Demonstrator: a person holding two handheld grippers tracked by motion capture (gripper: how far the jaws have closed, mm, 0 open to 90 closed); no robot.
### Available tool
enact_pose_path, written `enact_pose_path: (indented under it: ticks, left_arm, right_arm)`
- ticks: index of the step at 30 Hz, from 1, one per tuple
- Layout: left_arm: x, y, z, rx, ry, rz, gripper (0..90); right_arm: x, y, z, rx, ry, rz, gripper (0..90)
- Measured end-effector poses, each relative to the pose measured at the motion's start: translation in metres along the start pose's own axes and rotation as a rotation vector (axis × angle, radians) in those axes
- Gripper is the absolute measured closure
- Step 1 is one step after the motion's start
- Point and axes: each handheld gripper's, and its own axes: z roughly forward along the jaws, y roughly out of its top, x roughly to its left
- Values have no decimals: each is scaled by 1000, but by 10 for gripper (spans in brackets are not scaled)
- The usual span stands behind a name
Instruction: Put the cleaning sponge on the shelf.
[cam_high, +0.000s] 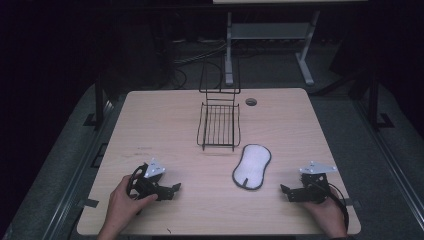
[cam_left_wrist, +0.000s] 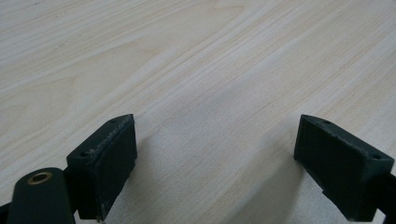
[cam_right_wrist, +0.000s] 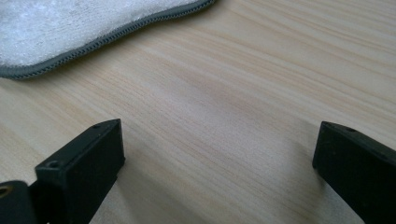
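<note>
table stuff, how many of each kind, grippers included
wire rack: 1
white cloth pad with grey edging: 1
handheld grippers: 2, left gripper and right gripper, both open and empty
total: 4

Right gripper (cam_right_wrist: 217, 163) low over the table (cam_right_wrist: 261, 79), jaws spread wide w/ bare wood between them, nothing gripped. Left jaw rises from bottom-left corner, right jaw from bottom-right edge; both black, blocky, each w/ a small hole on its top face. Soft shadows fall on the pale wood grain beside each jaw. Top left: a white fuzzy cloth pad (cam_right_wrist: 70, 23) w/ grey stitched edging lies flat on the table, well apart from both jaws, its curved border running diagonally toward the top centre.
</note>
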Motion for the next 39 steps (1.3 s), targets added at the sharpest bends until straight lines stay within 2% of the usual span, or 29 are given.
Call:
enact_pose_path:
  ticks: [1,2,3,5,8,9,10,11,12,14,15,17,20,28,32,36,37,39]
  left_arm:
    - [0,0,0,-1,0,-2,123]
    - [0,0,0,-1,-1,-1,123]
    - [0,0,0,-1,-1,-2,123]
    - [0,0,0,-1,-1,-2,123]
    - [0,0,0,-2,0,-2,123]
    - [0,0,0,-2,0,-2,123]
    - [0,0,0,-1,0,-2,123]
    - [0,0,0,0,-1,-1,123]
    - [0,0,0,-1,-1,-1,123]
    - [0,0,0,-2,-1,-2,123]
    - [0,0,0,-1,-1,-2,123]
    - [0,0,0,-2,-1,-2,123]
    - [0,0,0,-1,-1,-2,123]
    - [0,0,0,-2,-1,-3,124]
    - [0,0,0,1,-1,0,123]
    - [0,0,0,-3,-1,-4,123]
    - [0,0,0,-2,-1,-4,123]
    - [0,0,0,-3,-1,-4,123]
  right_arm:
    - [-1,1,-1,4,1,0,73]
    - [-1,1,-1,4,1,0,73]
    - [-1,3,-4,0,6,5,172]
    - [-2,4,-6,-1,12,14,179]
    - [-1,9,-12,-13,27,16,322]
    - [-1,9,-12,-13,27,16,322]
    - [-1,14,-15,-24,44,8,430]
    - [-1,14,-15,-24,44,8,430]
    - [0,20,-17,-36,65,4,566]
    - [1,26,-18,-51,73,-9,678]
    - [1,26,-18,-51,73,-9,678]
    - [3,32,-18,-67,92,-13,786]
    - [3,40,-17,-70,117,-11,896]
    - [2,64,-5,-67,167,-33,898]
    - [-1,81,6,-73,174,-48,898]
    - [-2,90,13,-85,176,-54,898]
    - [-3,95,19,-68,185,-53,898]
    - [-3,97,22,-69,187,-53,898]
